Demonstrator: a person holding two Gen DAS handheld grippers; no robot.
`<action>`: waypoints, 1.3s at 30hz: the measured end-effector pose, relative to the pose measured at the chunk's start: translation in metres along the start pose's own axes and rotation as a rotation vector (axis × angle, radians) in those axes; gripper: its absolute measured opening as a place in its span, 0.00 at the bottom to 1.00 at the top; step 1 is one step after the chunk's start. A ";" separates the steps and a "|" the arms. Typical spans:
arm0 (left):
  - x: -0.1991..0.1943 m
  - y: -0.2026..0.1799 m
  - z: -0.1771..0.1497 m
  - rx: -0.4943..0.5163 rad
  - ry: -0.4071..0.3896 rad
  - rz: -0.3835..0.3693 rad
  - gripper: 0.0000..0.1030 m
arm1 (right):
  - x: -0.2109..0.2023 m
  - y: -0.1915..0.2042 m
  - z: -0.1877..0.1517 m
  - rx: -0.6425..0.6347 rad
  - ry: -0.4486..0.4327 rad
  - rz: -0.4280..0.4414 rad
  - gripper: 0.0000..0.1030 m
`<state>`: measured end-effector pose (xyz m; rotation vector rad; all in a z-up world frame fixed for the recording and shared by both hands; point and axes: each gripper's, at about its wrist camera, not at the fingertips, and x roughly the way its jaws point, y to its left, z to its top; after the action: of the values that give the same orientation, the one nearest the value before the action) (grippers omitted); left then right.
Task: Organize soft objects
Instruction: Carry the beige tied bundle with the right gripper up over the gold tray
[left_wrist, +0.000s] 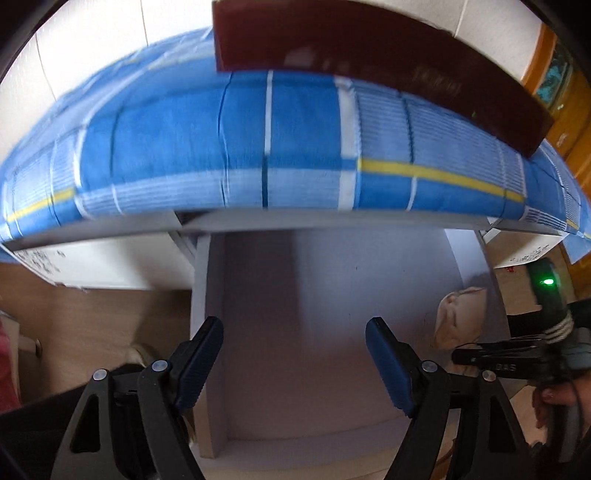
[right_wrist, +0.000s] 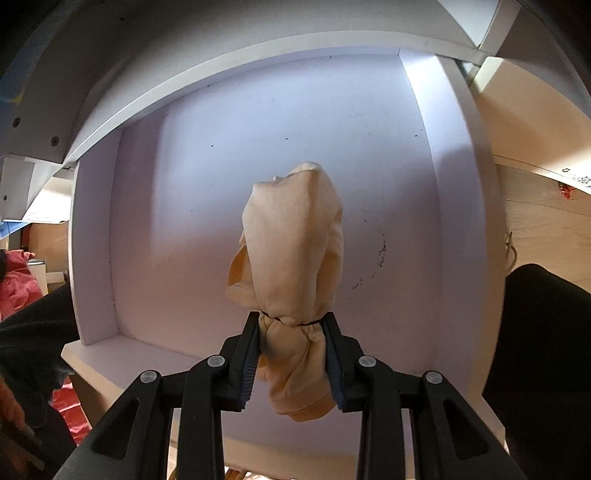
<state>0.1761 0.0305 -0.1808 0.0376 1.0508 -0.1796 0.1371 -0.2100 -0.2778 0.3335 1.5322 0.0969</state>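
Hanging lengthwise from right gripper (right_wrist: 291, 354): cloth bundle (right_wrist: 295, 236).

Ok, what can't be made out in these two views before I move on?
- Left wrist view: blue checked bedding is motion-blurred; the print on the dark red board is unreadable.
- Left wrist view: the right gripper is mostly cut off by the edge.
- Right wrist view: the tied beige cloth bundle hides the white drawer floor beneath it; its contents are unknown.
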 end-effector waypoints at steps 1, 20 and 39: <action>0.004 0.001 -0.001 -0.015 0.015 -0.006 0.79 | -0.003 0.001 0.000 -0.002 -0.004 0.005 0.31; 0.024 0.008 -0.012 -0.092 0.081 -0.004 0.85 | -0.089 0.025 -0.022 -0.082 -0.107 0.086 0.31; 0.017 0.012 -0.012 -0.118 0.068 -0.018 0.85 | -0.267 0.109 0.031 -0.294 -0.345 0.054 0.31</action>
<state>0.1754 0.0418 -0.2020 -0.0726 1.1283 -0.1333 0.1715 -0.1833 0.0090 0.1475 1.1476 0.2893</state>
